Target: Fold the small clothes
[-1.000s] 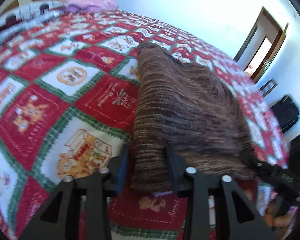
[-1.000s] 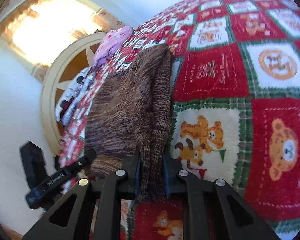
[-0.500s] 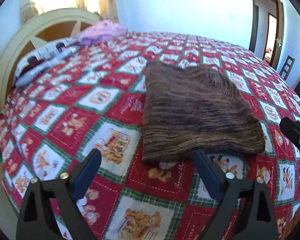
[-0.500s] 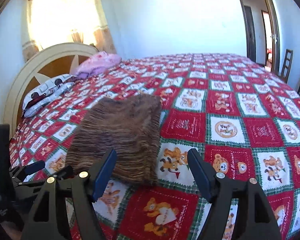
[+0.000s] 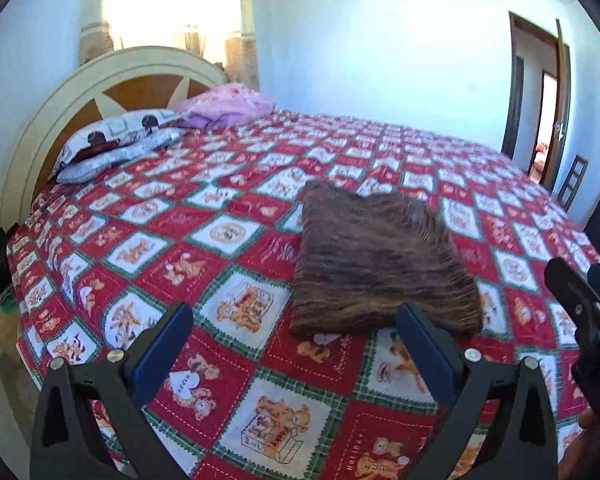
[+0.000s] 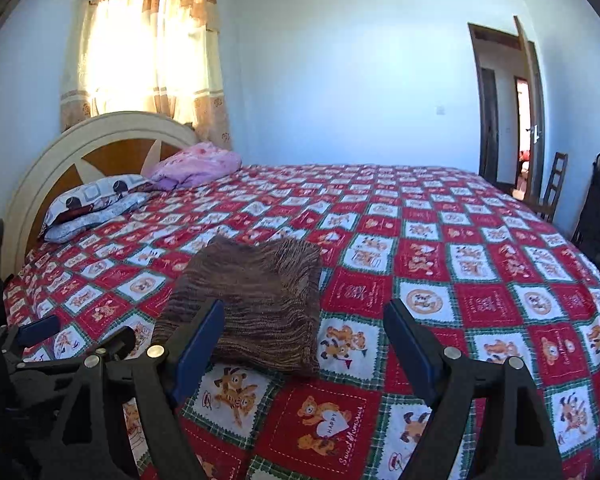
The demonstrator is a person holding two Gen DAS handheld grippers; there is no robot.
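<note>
Both the left gripper and right gripper hung released and empty. The folded brown garment lay flat on the quilt just ahead of their fingertips, apparently set down finished.

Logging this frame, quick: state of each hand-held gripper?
Left hand-held gripper: open, holding nothing.
Right hand-held gripper: open, holding nothing.

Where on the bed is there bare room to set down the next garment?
Widest free patch: bedspread to the right of the folded brown knit, toward the door side. Also free: the strip between the knit and the pillows, and the near edge by the open left gripper and right gripper. Crowded only at the headboard: pillows and pink bundle.
</note>
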